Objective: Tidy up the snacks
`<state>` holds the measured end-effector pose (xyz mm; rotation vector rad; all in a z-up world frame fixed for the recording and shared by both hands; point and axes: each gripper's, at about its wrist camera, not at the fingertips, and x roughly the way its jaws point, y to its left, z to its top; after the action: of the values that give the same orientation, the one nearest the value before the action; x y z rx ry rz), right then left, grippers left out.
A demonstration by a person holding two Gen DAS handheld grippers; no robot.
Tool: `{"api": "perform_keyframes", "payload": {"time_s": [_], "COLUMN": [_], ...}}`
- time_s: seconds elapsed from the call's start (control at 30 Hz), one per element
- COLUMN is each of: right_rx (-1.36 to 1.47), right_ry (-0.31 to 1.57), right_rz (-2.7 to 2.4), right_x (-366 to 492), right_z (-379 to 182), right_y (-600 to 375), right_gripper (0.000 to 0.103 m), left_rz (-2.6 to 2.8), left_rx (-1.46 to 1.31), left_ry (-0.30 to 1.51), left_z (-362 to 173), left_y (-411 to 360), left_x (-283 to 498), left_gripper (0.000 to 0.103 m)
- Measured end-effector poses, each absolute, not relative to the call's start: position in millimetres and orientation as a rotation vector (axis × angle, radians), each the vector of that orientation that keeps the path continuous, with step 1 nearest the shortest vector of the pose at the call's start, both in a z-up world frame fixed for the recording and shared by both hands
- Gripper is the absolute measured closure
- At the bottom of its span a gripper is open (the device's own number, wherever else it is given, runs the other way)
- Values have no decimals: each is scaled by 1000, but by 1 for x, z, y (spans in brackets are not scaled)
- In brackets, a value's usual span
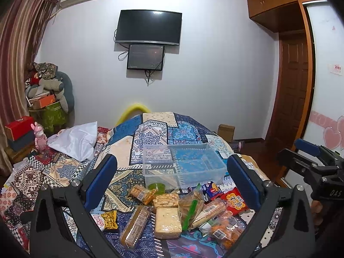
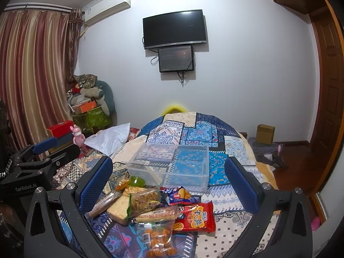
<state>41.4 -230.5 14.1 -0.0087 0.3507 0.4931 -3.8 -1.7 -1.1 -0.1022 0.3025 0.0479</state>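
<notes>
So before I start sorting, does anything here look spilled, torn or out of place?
Nothing looks spilled or torn. The snacks lie in a loose overlapping heap on the patterned cloth, all outside the clear plastic bin, which stands upright and empty just behind them. Both grippers are open and hold nothing.

A heap of snack packets [image 1: 172, 210] lies on the bedspread [image 1: 150, 129] between the gripper's fingers; the plastic box [image 1: 182, 163] sits just beyond, empty.

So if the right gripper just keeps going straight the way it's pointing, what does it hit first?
Probably the clear plastic storage box lying straight ahead of the open right gripper, passing over the snack pile; depth is uncertain.
</notes>
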Motion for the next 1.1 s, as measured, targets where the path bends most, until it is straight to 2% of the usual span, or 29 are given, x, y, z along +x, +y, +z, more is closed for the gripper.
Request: {"api": "perform_keyframes", "payload": {"time_s": [1.1], "right_rx": [19], "right_ry": [369], "right_rz": [498], "right_x": [45], "right_z": [11], "right_y": [-238], "right_gripper": [0], "left_rz": [46], "left_rx": [-115], "left_ry": [317], "left_z": [-9], "left_y": [2], "left_x": [-2], "left_gripper": [0]}}
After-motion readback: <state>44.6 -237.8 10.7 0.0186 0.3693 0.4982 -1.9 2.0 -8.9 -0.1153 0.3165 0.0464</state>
